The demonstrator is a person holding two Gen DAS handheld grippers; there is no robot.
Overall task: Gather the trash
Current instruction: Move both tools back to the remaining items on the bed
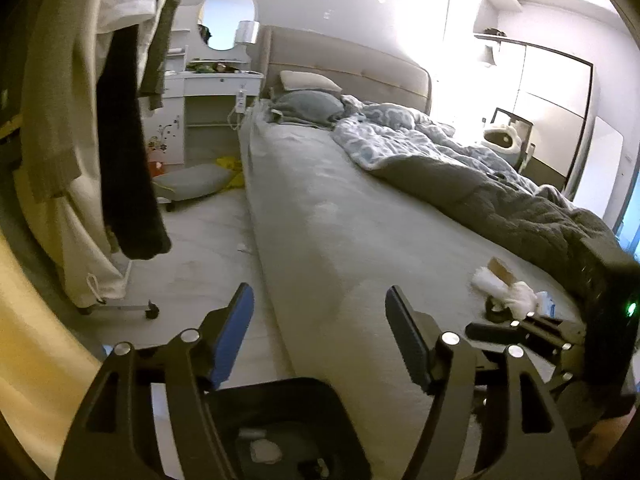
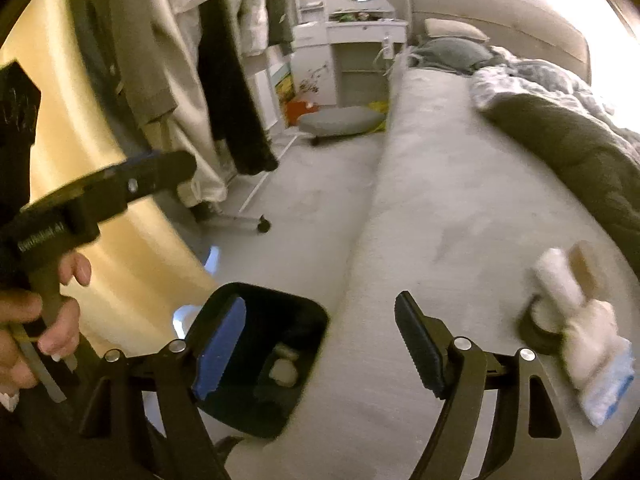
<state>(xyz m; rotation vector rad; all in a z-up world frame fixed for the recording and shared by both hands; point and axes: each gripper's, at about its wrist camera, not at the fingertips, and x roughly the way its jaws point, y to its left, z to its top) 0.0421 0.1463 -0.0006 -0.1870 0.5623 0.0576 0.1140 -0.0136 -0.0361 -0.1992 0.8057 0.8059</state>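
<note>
A black trash bin (image 2: pixel 256 360) stands on the floor beside the bed, with crumpled white paper (image 2: pixel 283 368) inside; it also shows in the left wrist view (image 1: pixel 280 432). On the grey bed sheet lies a pile of trash: crumpled white tissues (image 2: pixel 568 300), a cardboard tube (image 2: pixel 582 264), a dark round lid (image 2: pixel 540 328) and a blue-white wrapper (image 2: pixel 608 392). The pile also shows in the left wrist view (image 1: pixel 508 288). My left gripper (image 1: pixel 320 336) is open and empty above the bin. My right gripper (image 2: pixel 320 344) is open and empty, left of the pile.
The bed (image 1: pixel 360 220) carries a rumpled dark duvet (image 1: pixel 500 204) and pillows. A wheeled clothes rack with hanging garments (image 1: pixel 100 120) stands at left. A grey cushion (image 1: pixel 192 184) lies on the floor by a white dresser (image 1: pixel 208 92).
</note>
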